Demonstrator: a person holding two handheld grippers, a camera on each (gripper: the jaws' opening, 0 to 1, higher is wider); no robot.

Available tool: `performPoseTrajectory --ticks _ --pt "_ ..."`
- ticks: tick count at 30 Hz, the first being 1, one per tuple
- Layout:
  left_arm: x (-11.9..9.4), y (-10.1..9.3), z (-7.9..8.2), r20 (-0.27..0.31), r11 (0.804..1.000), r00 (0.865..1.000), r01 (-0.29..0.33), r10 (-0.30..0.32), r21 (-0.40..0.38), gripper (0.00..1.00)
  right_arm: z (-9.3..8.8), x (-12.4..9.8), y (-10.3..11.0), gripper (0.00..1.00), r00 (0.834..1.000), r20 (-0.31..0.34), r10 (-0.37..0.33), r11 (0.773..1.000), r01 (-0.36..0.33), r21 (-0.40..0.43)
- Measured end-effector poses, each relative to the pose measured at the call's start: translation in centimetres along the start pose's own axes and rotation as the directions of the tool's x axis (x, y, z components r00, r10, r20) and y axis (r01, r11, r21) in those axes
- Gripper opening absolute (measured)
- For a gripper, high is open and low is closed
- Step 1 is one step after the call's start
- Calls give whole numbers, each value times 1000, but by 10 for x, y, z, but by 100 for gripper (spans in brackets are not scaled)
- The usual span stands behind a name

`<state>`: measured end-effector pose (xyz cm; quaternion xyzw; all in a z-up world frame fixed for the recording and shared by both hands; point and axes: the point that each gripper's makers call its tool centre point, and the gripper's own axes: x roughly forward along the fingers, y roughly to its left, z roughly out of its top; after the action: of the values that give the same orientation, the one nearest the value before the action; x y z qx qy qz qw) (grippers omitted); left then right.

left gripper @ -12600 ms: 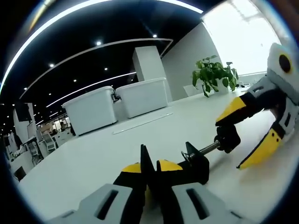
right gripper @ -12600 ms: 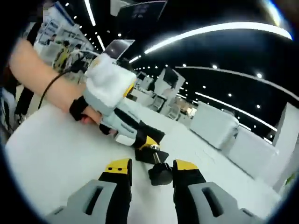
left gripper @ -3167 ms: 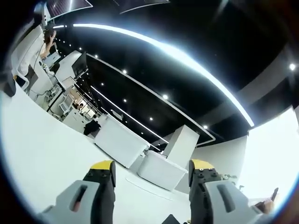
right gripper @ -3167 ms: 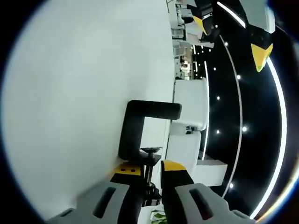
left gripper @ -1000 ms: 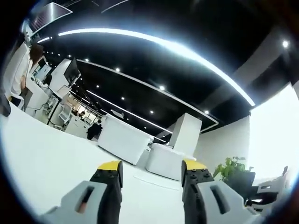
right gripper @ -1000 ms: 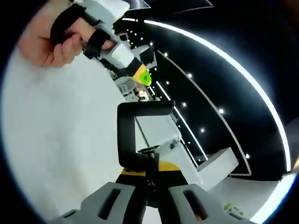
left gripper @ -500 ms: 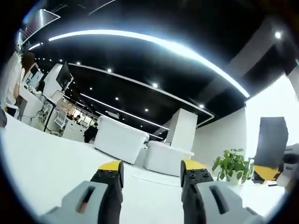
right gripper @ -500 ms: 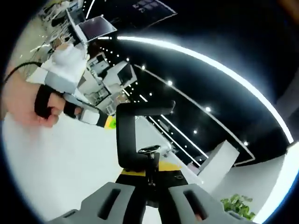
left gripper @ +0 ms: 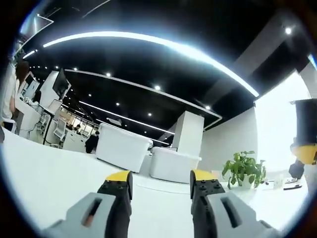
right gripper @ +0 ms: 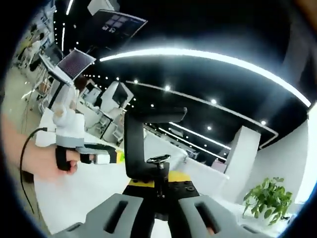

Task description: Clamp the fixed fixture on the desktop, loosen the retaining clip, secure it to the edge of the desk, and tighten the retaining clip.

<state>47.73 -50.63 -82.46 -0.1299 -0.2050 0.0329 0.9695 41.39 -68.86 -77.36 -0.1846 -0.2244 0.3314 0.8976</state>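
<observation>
Right gripper view: the right gripper [right gripper: 157, 191] is clamped on the black clamp [right gripper: 141, 144], lower centre, lifted off the desk [right gripper: 84, 193]. The left gripper [left gripper: 161, 181] stands apart, empty. Step in hand, apparently: carrying; next, bring the clamp's mouth over the desk edge.

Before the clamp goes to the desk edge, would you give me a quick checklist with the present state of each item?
1. Right gripper shut on the black C-clamp: ok.
2. Clamp mouth open between upper arm and screw pad: ok.
3. Gap wide enough for the desk edge: cannot tell.
4. Left gripper open and holding nothing: ok.
5. Desk edge in view: not ok.
6. White desktop bare ahead of the left gripper: ok.
</observation>
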Motion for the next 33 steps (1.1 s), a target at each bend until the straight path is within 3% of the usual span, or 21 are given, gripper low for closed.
performPoseTrajectory --ticks 5,13,14,16,21,33 --pt "1 -1 -1 -4 1000 1000 8 -8 8 46 10 -13 4 3 999 38 18 1000 -18 5" --pt "5 1 -2 -13 1000 1000 13 -13 18 45 10 -27 14 3 999 31 36 992 -40 123" --pt "5 1 -3 -13 1000 1000 13 -13 18 45 16 -49 17 3 999 36 34 990 -38 133" --pt "7 2 -4 -16 1000 1000 13 -13 23 45 19 -59 18 3 999 42 32 988 -38 147" --pt "8 1 -7 -23 999 1000 18 -17 31 44 22 -73 22 3 998 48 27 989 -34 141" --pt "13 -3 -12 -41 999 999 38 -36 38 44 20 -103 50 3 997 44 56 975 -64 211"
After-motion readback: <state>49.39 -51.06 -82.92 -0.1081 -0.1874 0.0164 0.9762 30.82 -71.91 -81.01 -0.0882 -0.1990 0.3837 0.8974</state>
